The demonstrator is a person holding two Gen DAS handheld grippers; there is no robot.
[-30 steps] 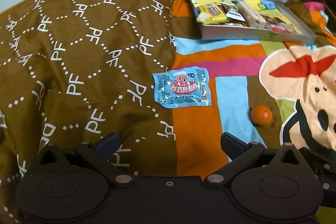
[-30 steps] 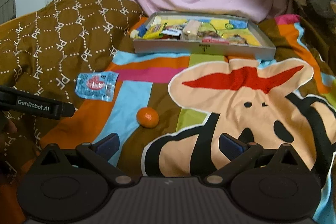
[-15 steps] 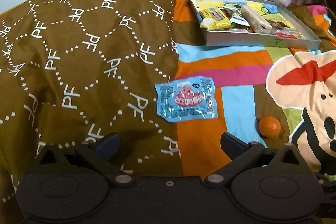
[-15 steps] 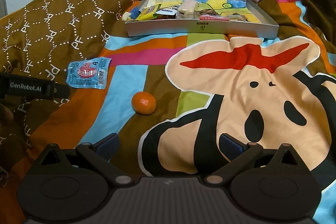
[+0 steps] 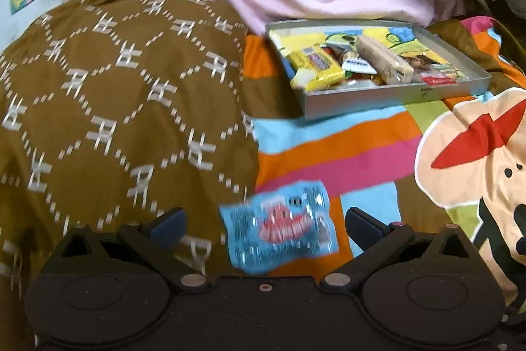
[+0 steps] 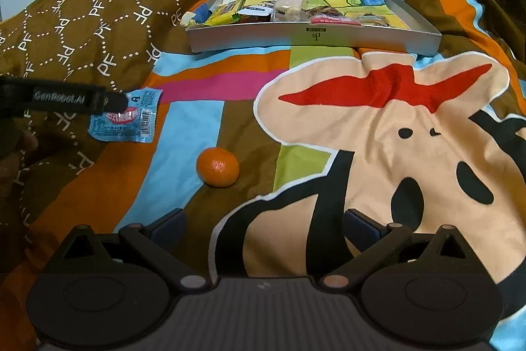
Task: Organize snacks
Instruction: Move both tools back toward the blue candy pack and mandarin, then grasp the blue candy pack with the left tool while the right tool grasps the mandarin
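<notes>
Left wrist view: moved in a lot over the last second, so the blue snack packet [image 5: 279, 239] now sits right between the fingers of the left tongs [image 5: 264, 219], flat on the bed where the brown quilt [image 5: 125, 120] meets the striped blanket. Jaws wide apart, nothing pinched yet. Looks like the pickup is next, then off to the tray [image 5: 388, 97].

Right wrist view: also lower and nearer. Right tongs [image 6: 264, 219] spread wide, empty, hovering over the blanket, mandarin [image 6: 217, 166] just ahead.

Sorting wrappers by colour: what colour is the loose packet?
Light blue with a red centre, clearest in the right wrist view.
</notes>
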